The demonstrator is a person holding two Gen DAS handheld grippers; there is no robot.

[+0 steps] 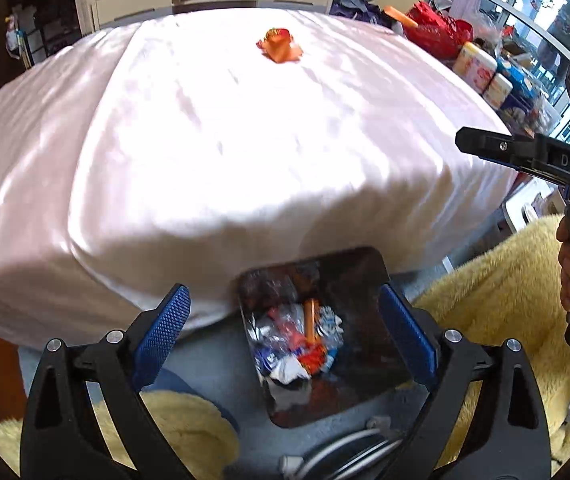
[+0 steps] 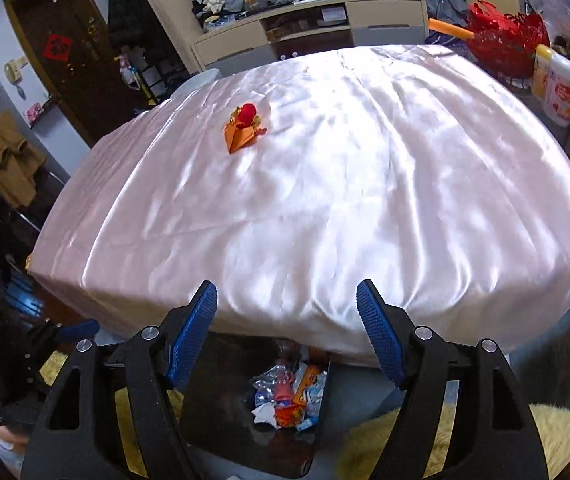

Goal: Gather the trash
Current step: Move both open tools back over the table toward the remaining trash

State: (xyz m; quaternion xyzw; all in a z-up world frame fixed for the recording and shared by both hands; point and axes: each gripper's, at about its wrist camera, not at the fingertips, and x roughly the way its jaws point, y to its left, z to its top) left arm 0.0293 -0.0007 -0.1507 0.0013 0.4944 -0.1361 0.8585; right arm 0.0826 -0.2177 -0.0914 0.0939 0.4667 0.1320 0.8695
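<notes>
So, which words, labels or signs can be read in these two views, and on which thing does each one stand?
"DAS": on the black body of the right gripper, seen from the left wrist view; the word runs out of view.
Red door sign: too blurred to read.
Labels on the white canisters: too blurred to read.

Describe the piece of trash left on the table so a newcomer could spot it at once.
Start at the big table under the shiny pale pink satin cloth. On its far half lies a small crumpled orange-and-red wrapper, alone. Nothing else rests on the cloth; the other wrappers are in the dark bin below.
</notes>
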